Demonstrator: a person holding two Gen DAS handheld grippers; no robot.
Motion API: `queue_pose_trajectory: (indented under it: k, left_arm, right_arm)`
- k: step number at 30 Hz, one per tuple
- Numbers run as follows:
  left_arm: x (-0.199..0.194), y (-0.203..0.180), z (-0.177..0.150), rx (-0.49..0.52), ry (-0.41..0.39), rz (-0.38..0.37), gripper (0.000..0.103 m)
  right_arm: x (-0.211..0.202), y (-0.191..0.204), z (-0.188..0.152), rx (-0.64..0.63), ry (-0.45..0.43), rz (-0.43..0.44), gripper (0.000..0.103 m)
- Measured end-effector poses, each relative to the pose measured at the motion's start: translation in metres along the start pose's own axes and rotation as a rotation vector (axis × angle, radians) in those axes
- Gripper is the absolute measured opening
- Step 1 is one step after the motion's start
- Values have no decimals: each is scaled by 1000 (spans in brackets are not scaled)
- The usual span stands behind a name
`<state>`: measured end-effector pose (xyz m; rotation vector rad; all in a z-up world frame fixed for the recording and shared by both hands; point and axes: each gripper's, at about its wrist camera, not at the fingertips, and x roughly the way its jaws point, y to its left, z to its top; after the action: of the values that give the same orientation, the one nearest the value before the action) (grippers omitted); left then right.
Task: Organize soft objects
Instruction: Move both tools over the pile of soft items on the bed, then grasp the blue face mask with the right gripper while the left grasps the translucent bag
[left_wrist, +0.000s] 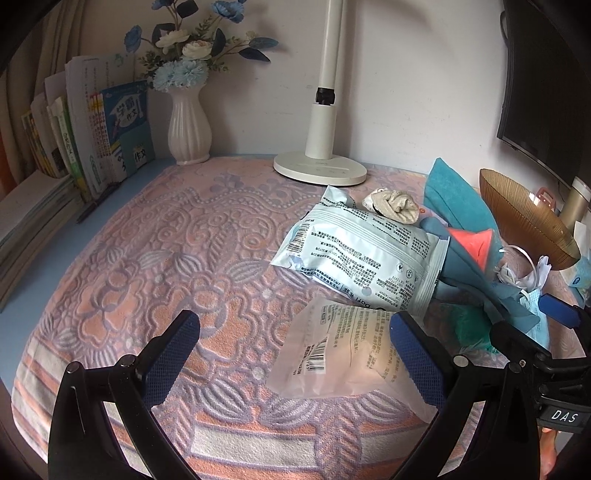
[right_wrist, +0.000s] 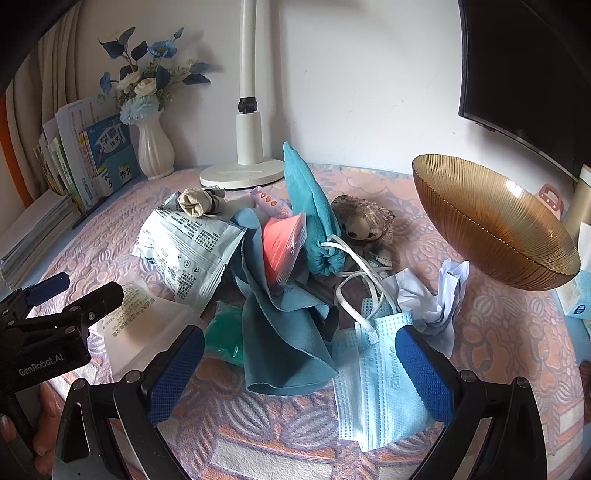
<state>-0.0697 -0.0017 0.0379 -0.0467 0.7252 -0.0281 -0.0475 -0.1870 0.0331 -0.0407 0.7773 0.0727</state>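
Note:
A heap of soft things lies on the patterned towel (left_wrist: 147, 236). In the right wrist view I see a blue face mask (right_wrist: 376, 384), a grey-blue cloth (right_wrist: 284, 339), a teal rolled towel (right_wrist: 314, 214), a pink packet (right_wrist: 282, 243), a printed wipes pack (right_wrist: 184, 251), a rolled sock (right_wrist: 195, 203), a small plush toy (right_wrist: 364, 225) and crumpled white paper (right_wrist: 432, 295). My right gripper (right_wrist: 299, 365) is open, low over the cloth and mask. My left gripper (left_wrist: 295, 354) is open over a clear plastic packet (left_wrist: 340, 350), beside the wipes pack (left_wrist: 362, 254).
An amber glass bowl (right_wrist: 491, 225) stands at the right. A white lamp base (left_wrist: 319, 170), a white vase with blue flowers (left_wrist: 189, 129) and a row of books (left_wrist: 85, 136) line the back. A dark monitor (right_wrist: 524, 70) hangs at the upper right.

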Motion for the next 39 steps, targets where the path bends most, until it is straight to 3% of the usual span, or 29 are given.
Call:
queue_pose_trajectory:
  k: [21,23,27,31,35,39]
  left_arm:
    - [-2,-1,0,10,-9,-15,102]
    - [-6,8,1,-15,-1,-74,102]
    - [-16,45,-1,-88,67,-270,102]
    - [-33,66,-5,-86,83,-344,102]
    - [-26,52,-2,-76,137,-432,102]
    - [-7,23,-4,-83,221,-487,102]
  right_arm:
    - [-2,1,1,3,-3,-15,103]
    - [-8,-5,0,17,-19,-22,103]
    - [-25,-21,-13,43,6,34,103]
    - [-41,-44,-32,94,40,74,103]
    - [-51,-57,-32,169,26,142,103]
    - [-59,-54,-28,127,11,88,103]
